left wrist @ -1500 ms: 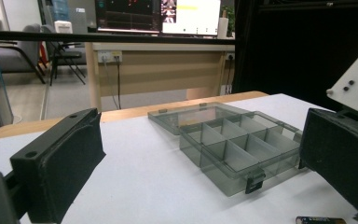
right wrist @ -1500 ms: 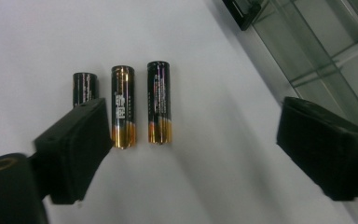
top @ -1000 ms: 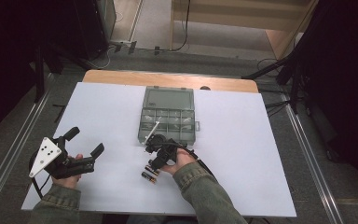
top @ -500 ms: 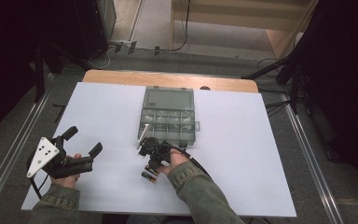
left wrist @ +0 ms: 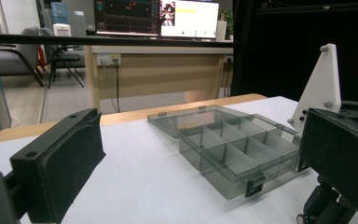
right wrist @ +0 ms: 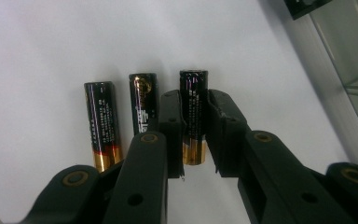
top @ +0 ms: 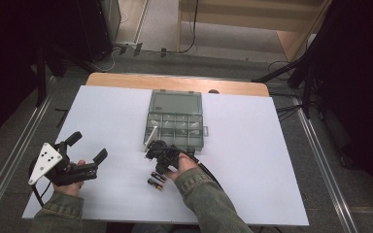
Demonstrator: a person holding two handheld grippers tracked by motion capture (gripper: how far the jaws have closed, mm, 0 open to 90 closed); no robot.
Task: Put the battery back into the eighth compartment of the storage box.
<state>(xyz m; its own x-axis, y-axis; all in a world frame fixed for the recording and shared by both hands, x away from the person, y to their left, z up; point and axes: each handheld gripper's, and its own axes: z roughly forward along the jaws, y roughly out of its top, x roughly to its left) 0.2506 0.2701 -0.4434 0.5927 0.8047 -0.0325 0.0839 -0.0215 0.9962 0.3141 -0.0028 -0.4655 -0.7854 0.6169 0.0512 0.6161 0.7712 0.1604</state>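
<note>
A: Start at the left of the high view. What's the left gripper (top: 85, 162) doing?

B: It sits in the lower left of the frame, held in a hand just above the white table (top: 252, 160), with its jaws standing wide apart and nothing between them. In the left gripper view the two black jaws frame the organizer box (left wrist: 228, 144), which lies well beyond them.

A: And that box?

B: A clear grey compartment box in the centre of the high view, lid (top: 176, 102) folded back flat toward the top of the frame, compartments toward the bottom.

A: Moving right, the right gripper (top: 156, 156)?

B: Just below the box's lower left corner, pointing down at the table. In the right gripper view its jaws have just been closing and now clamp one battery (right wrist: 193, 116) at mid-frame, pads pressed on both its sides.

A: Other batteries?

B: Two more (right wrist: 121, 119) lie side by side on the table left of the gripped one in that view, gold ends toward the bottom. The nearer one is just beside the left jaw; whether it touches, I can't tell.
</note>
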